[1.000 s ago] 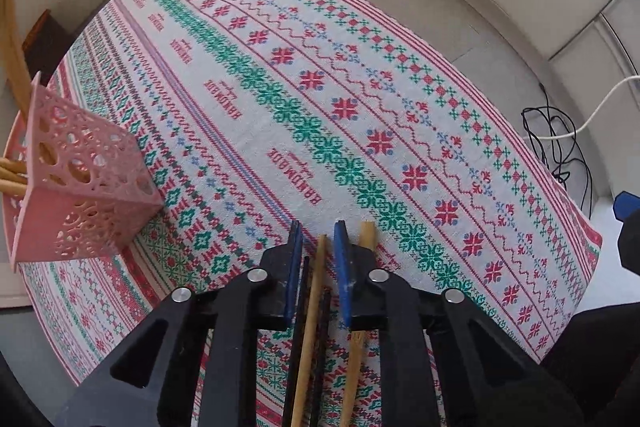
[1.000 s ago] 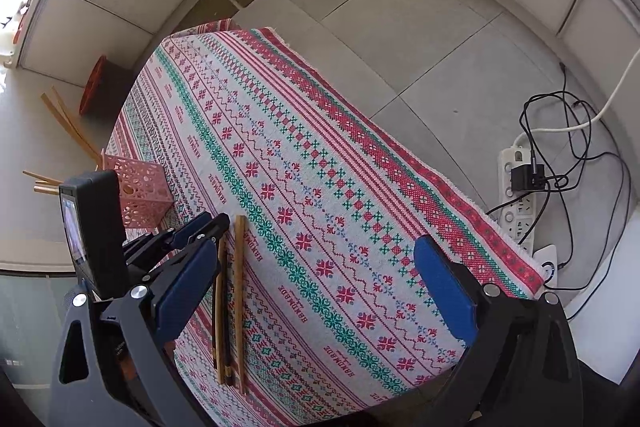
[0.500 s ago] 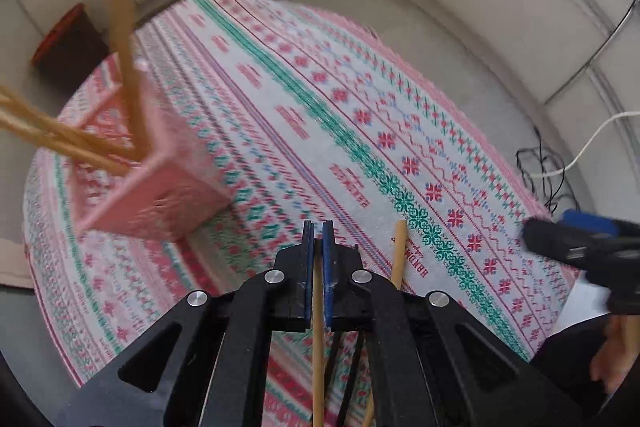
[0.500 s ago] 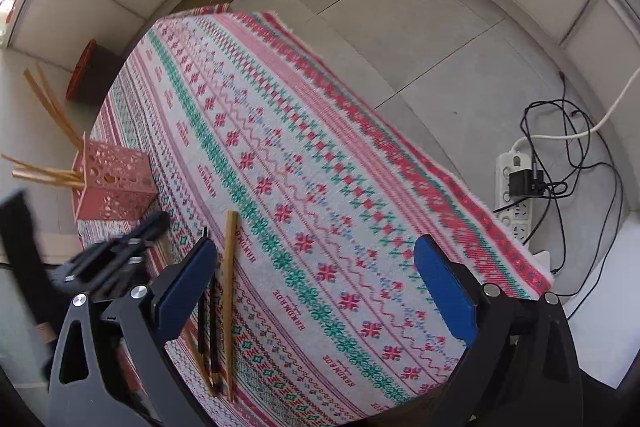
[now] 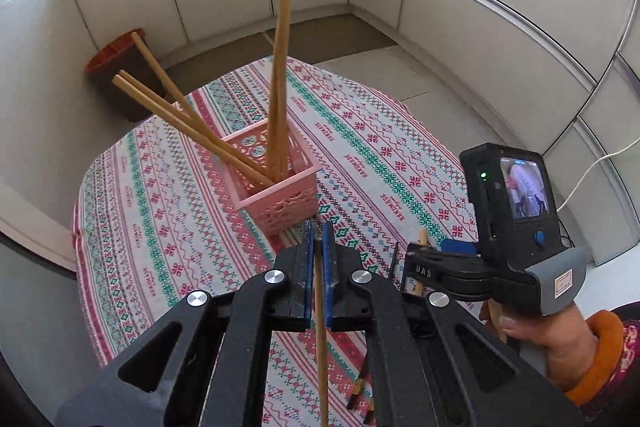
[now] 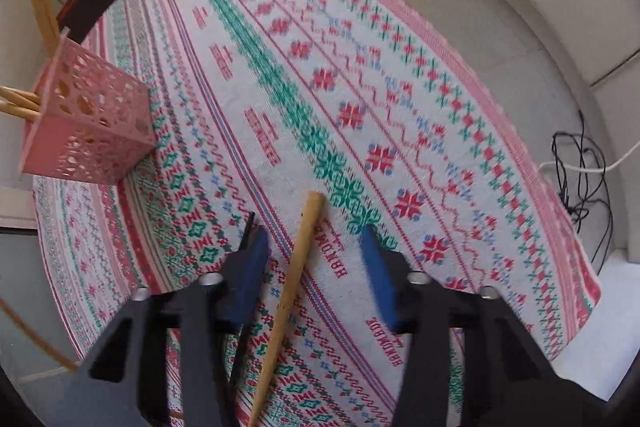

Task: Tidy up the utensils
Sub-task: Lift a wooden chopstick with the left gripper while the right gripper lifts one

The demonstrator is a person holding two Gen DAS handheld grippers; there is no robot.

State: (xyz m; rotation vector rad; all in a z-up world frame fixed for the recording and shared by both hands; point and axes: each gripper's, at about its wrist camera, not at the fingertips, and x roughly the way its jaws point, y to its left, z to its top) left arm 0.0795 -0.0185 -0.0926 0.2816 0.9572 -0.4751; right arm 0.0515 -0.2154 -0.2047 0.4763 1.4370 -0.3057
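My left gripper (image 5: 318, 235) is shut on a thin wooden chopstick (image 5: 321, 347) and holds it above the table, just in front of the pink lattice holder (image 5: 280, 183). Several wooden chopsticks (image 5: 276, 87) stand in that holder. My right gripper (image 6: 314, 243) is open and low over the cloth, its fingers on either side of a wooden chopstick (image 6: 292, 291) lying on the table. A dark chopstick (image 6: 244, 235) lies by its left finger. The holder also shows at the left of the right wrist view (image 6: 86, 119). The right gripper also shows in the left wrist view (image 5: 460, 263).
The round table wears a patterned red, green and white cloth (image 6: 360, 87). A red-rimmed bin (image 5: 116, 67) stands on the floor behind the table. A power strip's cables (image 6: 580, 179) lie on the floor at the right. Dark chopsticks (image 5: 360, 383) lie under my left gripper.
My left gripper shut on a chopstick, lifted it off the cloth and tilted up toward the holder. My right gripper came down over the remaining wooden chopstick.
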